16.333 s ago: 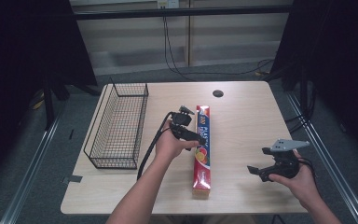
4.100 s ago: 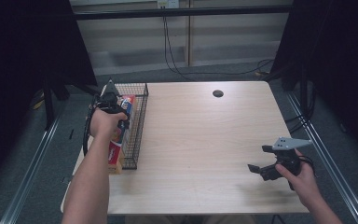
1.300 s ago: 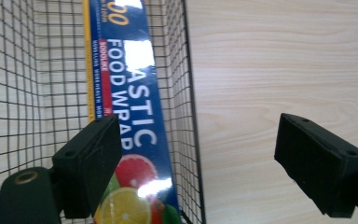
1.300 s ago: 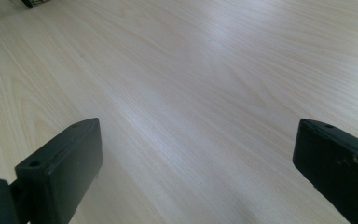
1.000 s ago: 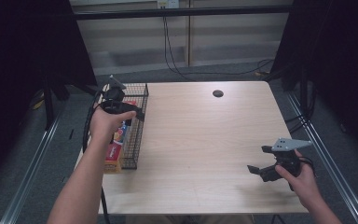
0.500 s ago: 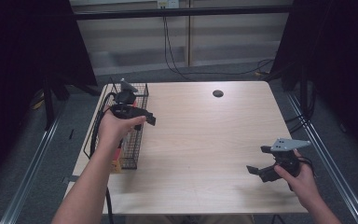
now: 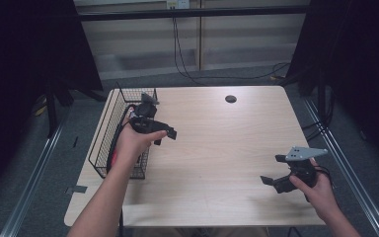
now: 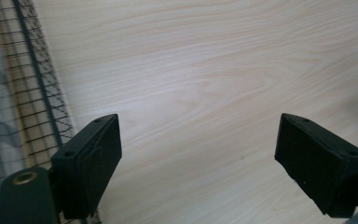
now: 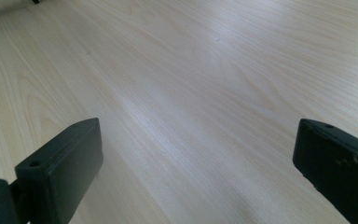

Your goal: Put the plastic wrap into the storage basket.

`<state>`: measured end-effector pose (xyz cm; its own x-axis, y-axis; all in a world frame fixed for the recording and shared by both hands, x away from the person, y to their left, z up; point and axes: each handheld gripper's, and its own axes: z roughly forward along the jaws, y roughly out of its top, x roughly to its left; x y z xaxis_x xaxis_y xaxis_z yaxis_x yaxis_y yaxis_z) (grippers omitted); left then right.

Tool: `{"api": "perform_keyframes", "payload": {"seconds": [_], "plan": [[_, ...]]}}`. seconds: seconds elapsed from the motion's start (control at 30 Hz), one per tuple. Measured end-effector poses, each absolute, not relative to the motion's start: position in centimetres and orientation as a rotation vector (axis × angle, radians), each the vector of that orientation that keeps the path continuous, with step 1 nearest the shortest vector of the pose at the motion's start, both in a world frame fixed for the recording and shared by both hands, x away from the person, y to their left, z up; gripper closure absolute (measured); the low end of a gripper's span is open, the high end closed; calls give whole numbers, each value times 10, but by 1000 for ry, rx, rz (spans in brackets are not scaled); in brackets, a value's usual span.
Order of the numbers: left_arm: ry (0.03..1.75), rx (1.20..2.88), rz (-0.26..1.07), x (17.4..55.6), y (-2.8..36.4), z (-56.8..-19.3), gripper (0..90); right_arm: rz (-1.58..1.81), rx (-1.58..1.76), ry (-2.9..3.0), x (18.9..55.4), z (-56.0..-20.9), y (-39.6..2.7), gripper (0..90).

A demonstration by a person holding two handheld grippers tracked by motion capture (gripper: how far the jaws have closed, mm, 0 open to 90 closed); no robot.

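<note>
A black wire basket (image 7: 109, 129) stands along the table's left edge. A long red box (image 7: 113, 157) lies inside it, mostly hidden by my left hand. My left gripper (image 7: 164, 135) hovers just right of the basket over bare wood, open and holding nothing. In the left gripper view its jaws stand wide apart, with the basket mesh (image 8: 32, 93) at the left. My right gripper (image 7: 275, 172) rests low near the table's front right, open and holding nothing. In the right gripper view its jaws are spread over plain wood.
The light wooden table (image 7: 217, 148) has a round cable hole (image 7: 230, 98) near its far edge. Black cables (image 7: 187, 54) hang behind the table. Dark curtains flank both sides, and metal rails (image 7: 29, 173) run along the floor.
My left gripper has moved right, out from above the basket to the tabletop beside it, leaving the red box in the basket. The right gripper has stayed put.
</note>
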<state>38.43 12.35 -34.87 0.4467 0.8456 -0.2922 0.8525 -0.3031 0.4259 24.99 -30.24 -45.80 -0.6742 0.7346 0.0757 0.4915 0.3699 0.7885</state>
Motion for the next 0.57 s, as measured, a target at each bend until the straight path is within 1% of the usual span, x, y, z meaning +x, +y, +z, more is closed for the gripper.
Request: {"api": "perform_keyframes", "payload": {"seconds": [0.17, 0.27, 0.33, 0.57], "plan": [[1389, 2163, -36, 379, 115, -353, 150, 1186, 1081, 2356, 250, -459, -301, 13], [1353, 2175, -24, 375, 108, -356, 149, 1185, 1077, 2363, 251, -460, -300, 13], [1347, 2155, -41, 373, 105, -360, 149, 1179, 1081, 2362, 251, -461, -299, 13], [1300, 2175, -35, 367, 96, -376, 141, 1170, 1072, 2380, 253, -466, -297, 12]]}}
